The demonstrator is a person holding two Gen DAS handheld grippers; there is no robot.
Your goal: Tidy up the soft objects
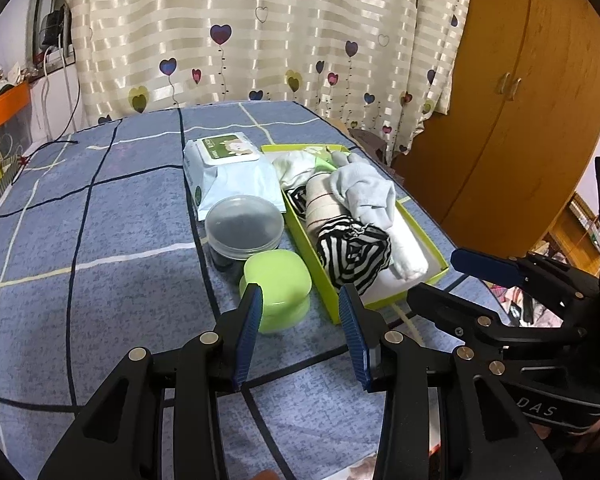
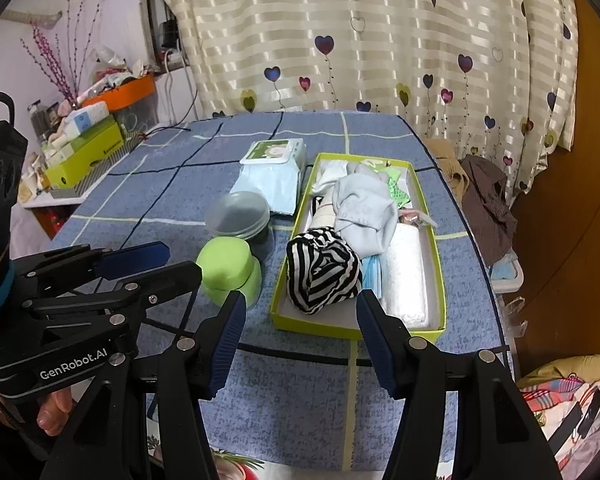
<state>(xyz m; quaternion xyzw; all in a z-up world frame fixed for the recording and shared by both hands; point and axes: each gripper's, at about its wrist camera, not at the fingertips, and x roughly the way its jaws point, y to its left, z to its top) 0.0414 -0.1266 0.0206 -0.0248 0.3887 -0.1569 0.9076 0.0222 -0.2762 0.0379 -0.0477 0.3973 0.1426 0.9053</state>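
A lime-green open box [image 1: 432,278] [image 2: 424,334] lies on the blue checked tablecloth. It holds soft things: a black-and-white striped cloth [image 1: 352,254] [image 2: 322,276], a pale blue sock [image 1: 366,192] [image 2: 364,210], a white folded towel [image 2: 406,276] and a cream roll [image 1: 320,200]. My left gripper [image 1: 300,300] stands open over the near table, its left pad in front of a green round container [image 1: 278,284]. My right gripper [image 2: 300,302] is open too, just short of the box's near end and the striped cloth, with nothing between its pads. Each gripper shows in the other's view.
A clear lidded jar [image 1: 244,230] [image 2: 240,216] and a pack of wet wipes [image 1: 230,168] [image 2: 272,168] sit left of the box. A shelf with boxes [image 2: 84,148] stands at the far left. A curtain hangs behind the table [image 1: 100,216], a wooden wardrobe [image 1: 520,100] at right.
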